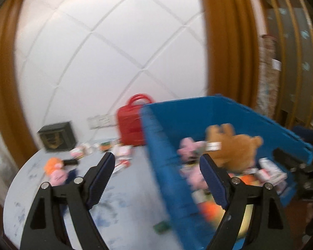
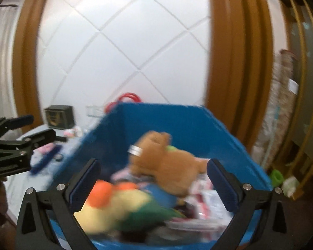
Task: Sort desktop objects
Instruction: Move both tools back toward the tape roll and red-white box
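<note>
Toys left of the blue bin (image 1: pixel 162 145) show only in the left wrist view, an orange-and-pink plush (image 1: pixel 55 169) among them; left gripper (image 1: pixel 157 165) gapes empty at its wall; right gripper (image 2: pixel 153 171) gapes empty over the brown bear (image 2: pixel 167 160) inside.

Plush bear (image 2: pixel 167 162) in bin (image 2: pixel 189 120); bag (image 1: pixel 131 125) behind, apparently on table (image 1: pixel 123 204) beside it.

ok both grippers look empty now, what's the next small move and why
Probably swing the left gripper toward the loose things on the table, perhaps the pink and orange soft toy. Both it and the right gripper stand open with nothing between the fingers, the blue bin already holds a brown plush bear and more, and several items remain outside it.
</note>
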Available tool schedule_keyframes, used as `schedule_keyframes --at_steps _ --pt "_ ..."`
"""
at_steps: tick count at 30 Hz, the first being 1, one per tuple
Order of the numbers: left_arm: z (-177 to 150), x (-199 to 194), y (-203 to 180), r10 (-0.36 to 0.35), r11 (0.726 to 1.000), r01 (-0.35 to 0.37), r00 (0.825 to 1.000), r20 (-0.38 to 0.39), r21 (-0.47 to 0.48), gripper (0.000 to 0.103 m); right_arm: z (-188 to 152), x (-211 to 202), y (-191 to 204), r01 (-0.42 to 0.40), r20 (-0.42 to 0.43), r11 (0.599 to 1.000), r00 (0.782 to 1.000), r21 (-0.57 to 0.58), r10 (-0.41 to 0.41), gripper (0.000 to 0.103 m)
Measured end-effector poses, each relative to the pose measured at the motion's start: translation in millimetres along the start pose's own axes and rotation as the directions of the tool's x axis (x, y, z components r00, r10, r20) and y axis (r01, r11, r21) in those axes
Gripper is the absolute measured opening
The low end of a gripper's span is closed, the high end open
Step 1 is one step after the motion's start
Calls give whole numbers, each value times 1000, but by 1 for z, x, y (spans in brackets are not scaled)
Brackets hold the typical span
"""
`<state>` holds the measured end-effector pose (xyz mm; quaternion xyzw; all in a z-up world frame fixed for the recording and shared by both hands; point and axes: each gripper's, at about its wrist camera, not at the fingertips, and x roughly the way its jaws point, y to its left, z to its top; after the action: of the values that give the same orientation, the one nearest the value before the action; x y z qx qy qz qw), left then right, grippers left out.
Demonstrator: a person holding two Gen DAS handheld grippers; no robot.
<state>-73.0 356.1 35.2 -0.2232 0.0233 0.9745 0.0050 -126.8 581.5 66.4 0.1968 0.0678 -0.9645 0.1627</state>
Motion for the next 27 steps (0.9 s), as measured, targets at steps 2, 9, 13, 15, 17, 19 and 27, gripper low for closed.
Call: schedule_keyframes --at_steps 2,9,13,15,17,19,27 --pt "-9 5 37 42 999 -42 999 -25 -25 83 7 7 31 -40 6 999 999 -17 40 103" --pt "-48 38 171 115 988 -127 985 -127 -84 83 24 35 149 -110 17 992 994 -65 111 103" --pt "-73 75 258 98 987 -121 974 -206 -102 83 25 73 221 -104 -24 993 994 -59 103 103" --pt "-83 99 292 80 988 -111 961 -263 -105 83 23 100 250 -95 -64 995 994 -26 93 103" --pt "-93 121 316 62 989 -99 951 -303 -108 83 19 130 271 -91 -119 996 989 14 92 103" --pt "-105 147 335 41 988 -91 936 -351 -127 83 11 156 284 -73 -179 997 981 37 78 103" --pt "-147 259 332 -85 982 -11 865 -494 -188 83 -25 272 300 -19 -396 999 918 33 30 103"
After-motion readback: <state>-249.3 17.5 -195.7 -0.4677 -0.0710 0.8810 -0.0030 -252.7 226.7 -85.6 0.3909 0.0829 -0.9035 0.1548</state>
